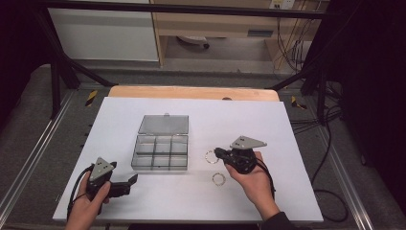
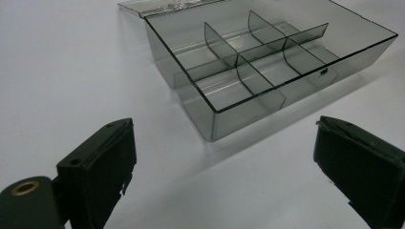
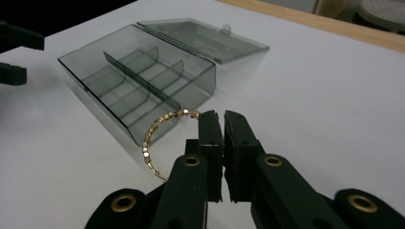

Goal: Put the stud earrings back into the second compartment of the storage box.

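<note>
Right hand-held gripper (image 3: 217,125): pinching gold bead bracelet (image 3: 157,129), lifted right of open compartment box (image 3: 138,93), presumably for sorting. Left hand-held gripper (image 2: 224,162): spread.

High view looks down from the near side; both gripper views closely share the compartment box (image 1: 159,152)

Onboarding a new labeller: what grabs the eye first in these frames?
The right gripper, at the table's right, is shut on a gold beaded bracelet that hangs beside its jaws. A second bracelet lies on the white table just below it. Left of centre stands a smoky divided box, lid open, with the left gripper open at its near left corner.
</note>
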`<action>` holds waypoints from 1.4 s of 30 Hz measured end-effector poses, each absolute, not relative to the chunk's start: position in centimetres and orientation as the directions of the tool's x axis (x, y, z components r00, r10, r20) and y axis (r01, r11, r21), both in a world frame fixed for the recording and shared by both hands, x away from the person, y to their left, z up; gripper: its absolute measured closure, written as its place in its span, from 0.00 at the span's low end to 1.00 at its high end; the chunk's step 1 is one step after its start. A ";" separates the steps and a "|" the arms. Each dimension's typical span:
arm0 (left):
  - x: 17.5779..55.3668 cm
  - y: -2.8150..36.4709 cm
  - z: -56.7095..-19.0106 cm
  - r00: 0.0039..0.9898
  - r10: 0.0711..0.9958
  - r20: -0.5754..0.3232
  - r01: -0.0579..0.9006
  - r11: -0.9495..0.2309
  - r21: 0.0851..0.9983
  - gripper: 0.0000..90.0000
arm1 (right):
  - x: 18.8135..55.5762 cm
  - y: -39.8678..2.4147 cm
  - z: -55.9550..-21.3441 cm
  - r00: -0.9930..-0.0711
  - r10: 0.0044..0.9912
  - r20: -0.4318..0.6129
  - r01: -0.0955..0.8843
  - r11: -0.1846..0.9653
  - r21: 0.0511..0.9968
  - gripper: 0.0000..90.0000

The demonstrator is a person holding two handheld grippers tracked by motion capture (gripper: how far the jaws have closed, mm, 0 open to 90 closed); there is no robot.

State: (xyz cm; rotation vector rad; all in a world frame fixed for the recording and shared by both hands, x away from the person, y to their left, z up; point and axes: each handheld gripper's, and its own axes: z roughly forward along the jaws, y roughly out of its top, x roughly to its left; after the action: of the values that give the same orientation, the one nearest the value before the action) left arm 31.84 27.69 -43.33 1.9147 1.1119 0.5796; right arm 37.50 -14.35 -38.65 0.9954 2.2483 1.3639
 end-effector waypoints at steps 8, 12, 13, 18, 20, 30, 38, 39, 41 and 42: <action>31.8 27.7 -43.4 0.502 0.865 -0.010 0.490 -0.274 0.827 0.09 | 38.9 -11.0 -36.8 -0.722 0.687 0.082 0.373 0.286 0.883 0.97; 31.7 27.7 -43.4 0.503 0.864 -0.011 0.488 -0.273 0.829 0.09 | 40.4 -8.4 -36.6 -0.733 0.673 0.102 0.380 0.280 0.882 0.97; 31.7 27.7 -43.4 0.505 0.863 -0.012 0.488 -0.274 0.829 0.09 | 40.8 -7.9 -36.7 -0.735 0.670 0.106 0.383 0.280 0.880 0.97; 31.8 27.7 -43.5 0.511 0.859 -0.015 0.491 -0.277 0.826 0.09 | 42.0 -6.0 -37.0 -0.735 0.667 0.121 0.395 0.276 0.876 0.97; 31.8 27.7 -43.4 0.515 0.857 -0.012 0.488 -0.281 0.826 0.09 | 42.6 -4.8 -37.2 -0.737 0.665 0.123 0.399 0.280 0.873 0.97; 31.7 27.7 -43.5 0.510 0.860 -0.010 0.492 -0.282 0.824 0.09 | 43.7 -1.9 -37.4 -0.748 0.654 0.110 0.393 0.303 0.868 0.97; 31.8 27.7 -43.5 0.512 0.859 -0.013 0.490 -0.280 0.825 0.09 | 44.9 0.1 -37.4 -0.755 0.650 0.084 0.391 0.343 0.854 0.97; 31.9 27.7 -43.5 0.514 0.858 -0.012 0.489 -0.281 0.826 0.09 | 45.0 0.4 -37.4 -0.755 0.651 0.080 0.391 0.349 0.852 0.97; 31.9 27.7 -43.5 0.517 0.856 -0.012 0.487 -0.283 0.826 0.09 | 45.3 0.8 -37.3 -0.756 0.651 0.070 0.387 0.357 0.850 0.97; 31.9 27.6 -43.4 0.519 0.855 -0.012 0.487 -0.284 0.826 0.09 | 45.4 0.9 -37.4 -0.755 0.651 0.071 0.390 0.360 0.848 0.97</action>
State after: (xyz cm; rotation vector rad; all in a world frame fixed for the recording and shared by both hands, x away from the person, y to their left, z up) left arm 31.95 27.64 -43.44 1.9374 1.0985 0.5657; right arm 45.41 0.91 -37.39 0.9258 2.3474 1.3475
